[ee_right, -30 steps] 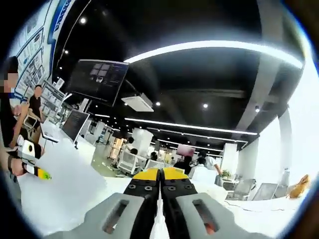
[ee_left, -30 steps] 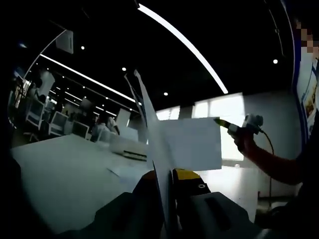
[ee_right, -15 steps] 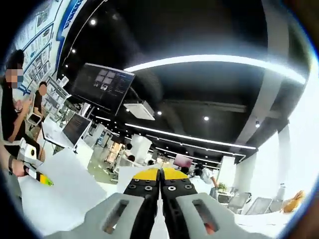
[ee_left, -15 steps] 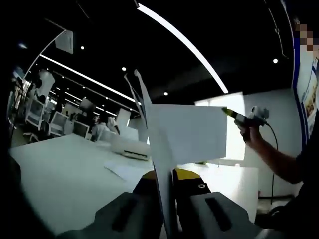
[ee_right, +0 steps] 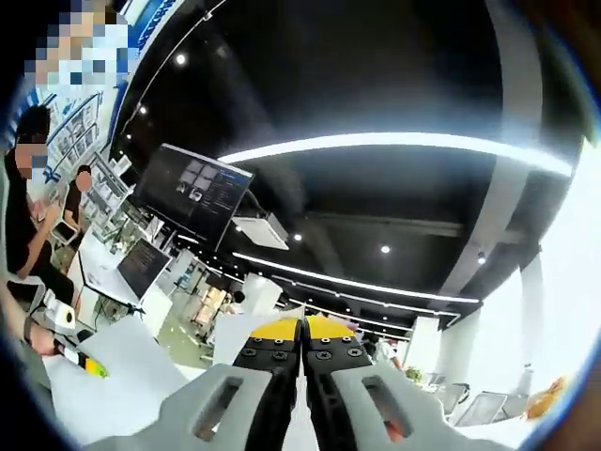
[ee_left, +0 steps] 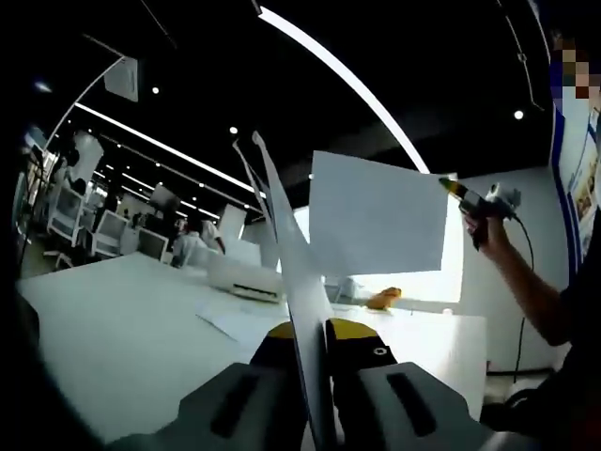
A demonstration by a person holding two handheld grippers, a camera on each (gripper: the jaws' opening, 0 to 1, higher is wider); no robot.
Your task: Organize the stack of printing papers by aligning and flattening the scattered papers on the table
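Paper sheet [ee_left: 376, 216] hangs between my hand-held grippers, both clamped on it; left hand-held gripper [ee_left: 315, 331] low, right hand-held gripper [ee_right: 302, 331] high; bench [ee_left: 122, 329] below.

Thin, matt white printing paper [ee_left: 376, 214] hung smooth and uncreased at one o'clock in the left gripper view, another sheet [ee_left: 291, 282] pinched edge-on between matt grey plastic jaws tipped with yellow pads. Loose sheets [ee_left: 235, 322] lay flat on the smooth, pale table [ee_left: 113, 329]. The right gripper [ee_right: 302, 324] looked the same plastic.
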